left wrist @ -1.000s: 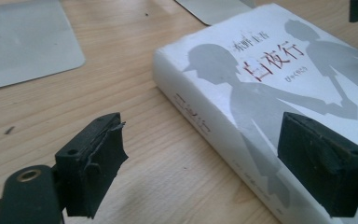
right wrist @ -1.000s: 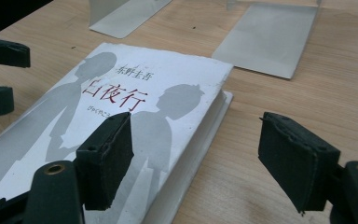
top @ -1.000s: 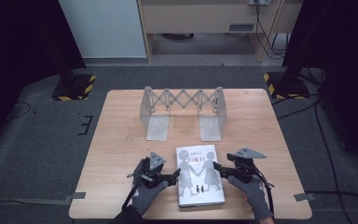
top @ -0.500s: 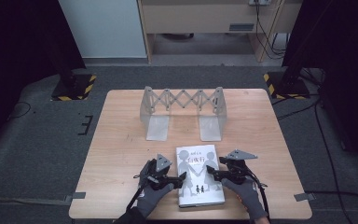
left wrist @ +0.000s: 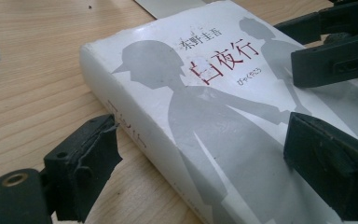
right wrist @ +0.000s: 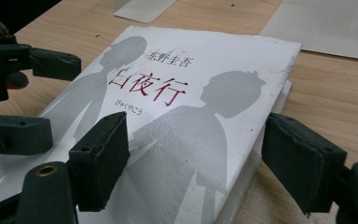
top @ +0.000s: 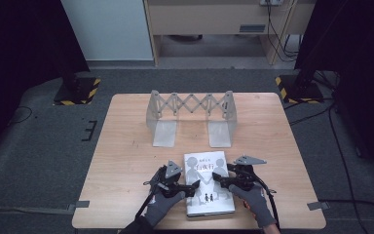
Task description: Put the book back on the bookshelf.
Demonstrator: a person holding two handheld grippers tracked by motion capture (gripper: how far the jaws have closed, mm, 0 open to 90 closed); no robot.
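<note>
Book [top: 209,183], a thick white paperback with grey silhouettes of two figures and red and black Japanese lettering on its cover, lies flat and face up near the front edge of the wooden counter [top: 126,146], roughly midway between the front corners. Behind it, toward the back edge, stands an expandable metal book rack [top: 191,112] with a scissor lattice joining two upright ends, each with a flat foot plate reaching forward. The rack holds nothing.

A person in grey gloves holds a claw in each hand, one at each long side of the book. The left claw [top: 187,187] is wide open, straddling the book's spine side: in the left gripper view, one jaw sits low beside the spine over the wood and the other hovers above the cover, neither visibly pressing. The right claw [top: 222,181] is likewise wide open across the opposite edge: in the right gripper view, one jaw is over the cover and the other just outside the page edge, with a gap showing.

Judging from this, the work is at its start. The book is not yet gripped or lifted, and what probably remains is closing on it, raising it, and standing it in the rack.
</note>
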